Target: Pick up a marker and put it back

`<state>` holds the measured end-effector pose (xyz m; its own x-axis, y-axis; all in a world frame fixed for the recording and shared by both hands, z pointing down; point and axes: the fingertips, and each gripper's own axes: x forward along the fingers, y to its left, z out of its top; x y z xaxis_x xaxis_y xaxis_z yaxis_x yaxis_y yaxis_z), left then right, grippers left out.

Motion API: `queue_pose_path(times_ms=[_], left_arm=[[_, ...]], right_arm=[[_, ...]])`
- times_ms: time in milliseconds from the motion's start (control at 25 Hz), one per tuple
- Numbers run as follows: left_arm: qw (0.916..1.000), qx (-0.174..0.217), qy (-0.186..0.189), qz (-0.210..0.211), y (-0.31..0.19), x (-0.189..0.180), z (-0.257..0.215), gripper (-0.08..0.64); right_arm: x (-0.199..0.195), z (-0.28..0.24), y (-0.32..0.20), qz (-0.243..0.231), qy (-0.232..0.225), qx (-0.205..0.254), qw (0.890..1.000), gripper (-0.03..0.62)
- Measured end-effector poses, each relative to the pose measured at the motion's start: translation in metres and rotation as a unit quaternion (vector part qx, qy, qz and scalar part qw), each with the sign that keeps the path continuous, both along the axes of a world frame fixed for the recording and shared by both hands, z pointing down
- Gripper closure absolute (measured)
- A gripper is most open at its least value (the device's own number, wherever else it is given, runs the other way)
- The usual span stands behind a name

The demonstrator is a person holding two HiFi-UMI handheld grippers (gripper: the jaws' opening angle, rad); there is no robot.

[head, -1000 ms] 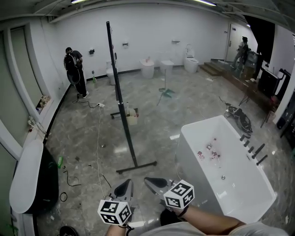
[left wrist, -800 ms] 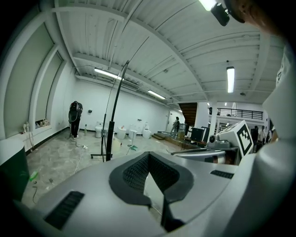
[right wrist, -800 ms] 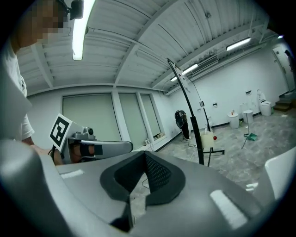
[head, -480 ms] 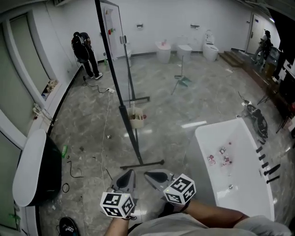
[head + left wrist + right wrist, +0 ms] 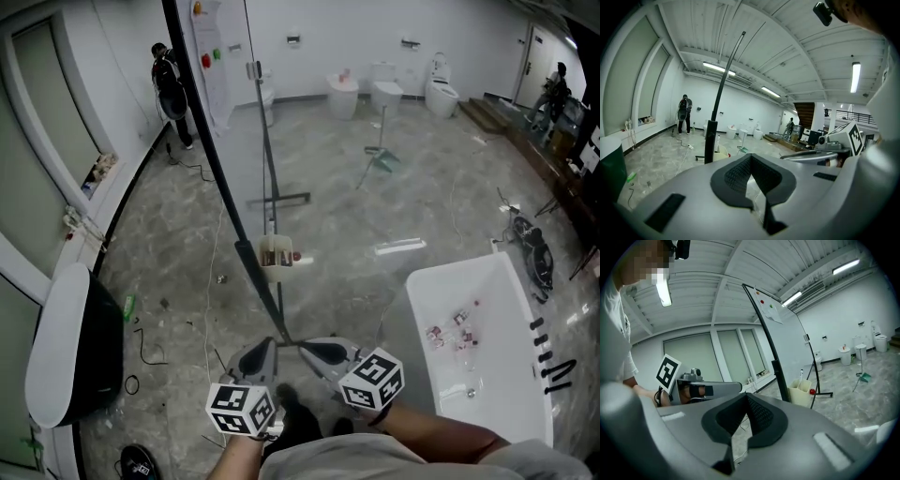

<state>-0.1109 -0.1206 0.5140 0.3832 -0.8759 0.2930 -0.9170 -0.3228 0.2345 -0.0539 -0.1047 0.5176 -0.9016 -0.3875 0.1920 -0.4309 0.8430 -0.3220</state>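
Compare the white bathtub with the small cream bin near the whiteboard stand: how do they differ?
The bathtub is white and far larger; the bin is cream and small. The bathtub stands apart at the right, while the bin sits close by the whiteboard stand. Small red-and-white items lie scattered in the bathtub; what the bin holds is too small to tell. Both are open at the top.
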Motion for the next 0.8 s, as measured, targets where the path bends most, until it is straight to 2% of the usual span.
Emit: queue_pose_path(times_ms=[280,400,640,800], left_arm=[[0.9993,-0.005,0.005,0.038,-0.093,-0.013,0.017,0.558],[0.9982,-0.015,0.006,0.058,-0.131,-0.024,0.026,0.558],[0.9935,-0.027,0.002,0.111,-0.17,-0.028,0.049,0.558],[0.9931,-0.026,0.003,0.114,-0.194,-0.029,0.052,0.558]], right_arm=[[-0.018,0.005,-0.098,0.032,0.011,-0.003,0.999,0.592],[-0.034,0.009,-0.143,0.04,0.017,-0.018,0.999,0.591],[-0.058,0.032,-0.199,0.048,0.031,-0.045,0.997,0.591],[-0.066,0.037,-0.241,0.043,0.031,-0.054,0.997,0.577]])
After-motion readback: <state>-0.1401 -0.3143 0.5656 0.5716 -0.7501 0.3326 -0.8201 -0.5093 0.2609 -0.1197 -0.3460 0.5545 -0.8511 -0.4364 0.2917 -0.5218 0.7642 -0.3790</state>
